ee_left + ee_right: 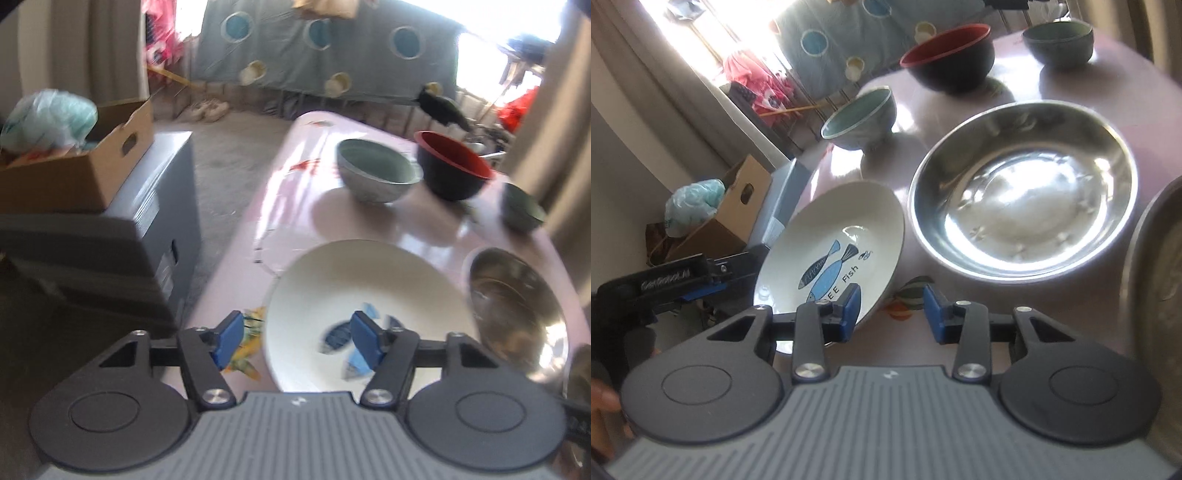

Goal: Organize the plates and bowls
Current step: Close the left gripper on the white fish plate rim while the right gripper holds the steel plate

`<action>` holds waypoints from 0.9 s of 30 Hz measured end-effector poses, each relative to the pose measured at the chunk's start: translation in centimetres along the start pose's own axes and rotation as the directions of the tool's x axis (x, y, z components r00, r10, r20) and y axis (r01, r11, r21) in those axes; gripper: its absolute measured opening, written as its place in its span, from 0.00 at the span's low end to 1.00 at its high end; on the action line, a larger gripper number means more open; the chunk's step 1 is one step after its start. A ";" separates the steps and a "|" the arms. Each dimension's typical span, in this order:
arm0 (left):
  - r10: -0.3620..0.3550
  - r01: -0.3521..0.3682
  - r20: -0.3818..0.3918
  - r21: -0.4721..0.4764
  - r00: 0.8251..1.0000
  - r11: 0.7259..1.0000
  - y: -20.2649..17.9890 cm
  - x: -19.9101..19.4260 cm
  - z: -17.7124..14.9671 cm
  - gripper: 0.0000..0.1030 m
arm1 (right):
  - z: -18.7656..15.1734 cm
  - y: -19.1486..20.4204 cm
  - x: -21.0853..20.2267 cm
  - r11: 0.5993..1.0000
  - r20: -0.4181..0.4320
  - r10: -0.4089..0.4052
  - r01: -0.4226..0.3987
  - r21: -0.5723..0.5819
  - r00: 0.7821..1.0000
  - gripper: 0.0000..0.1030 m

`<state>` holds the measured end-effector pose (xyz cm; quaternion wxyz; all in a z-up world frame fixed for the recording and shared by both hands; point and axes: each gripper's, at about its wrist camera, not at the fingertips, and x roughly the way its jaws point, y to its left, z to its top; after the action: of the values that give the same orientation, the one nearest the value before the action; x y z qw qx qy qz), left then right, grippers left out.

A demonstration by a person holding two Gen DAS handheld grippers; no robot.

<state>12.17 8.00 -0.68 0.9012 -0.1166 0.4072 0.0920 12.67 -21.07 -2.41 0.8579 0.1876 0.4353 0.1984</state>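
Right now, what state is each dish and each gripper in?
White fish plate: tilted, one edge raised, empty.
Steel dish: flat on the table, empty.
Red and black bowl: upright, empty.
Pale green bowl: upright, empty.
Dark green bowl: upright.
Left gripper: open, holding nothing.
Right gripper: open, holding nothing.

On the white plate [831,236] in front of my right claw, beside the two painted blue fish, the word "Fish" reads clearly, with the letters "EE" before it. My left tool [665,284], seen from its side, carries pale lettering, roughly "GenRobot.AI". Nothing else is legible.
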 end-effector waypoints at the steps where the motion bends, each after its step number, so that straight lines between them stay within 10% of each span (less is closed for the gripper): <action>1: -0.005 0.005 -0.008 -0.014 1.000 1.000 0.5 0.6 0.4 0.59 | -0.1 0.3 0.3 1.000 -0.002 -0.006 0.006 0.003 1.000 0.36; 14: -0.050 0.050 -0.089 -0.004 0.995 0.999 1.5 5.3 1.7 0.36 | -0.2 1.3 5.1 0.996 -0.021 -0.086 0.086 0.005 0.996 0.24; 27: -0.028 0.028 -0.124 0.002 0.992 1.000 1.1 6.7 1.6 0.33 | 0.4 1.9 7.2 0.998 -0.052 -0.059 0.058 -0.011 0.997 0.20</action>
<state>17.38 10.00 -4.89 0.8757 -0.1259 0.4606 0.0710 16.60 -15.90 -6.09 0.8526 0.1656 0.4618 0.1801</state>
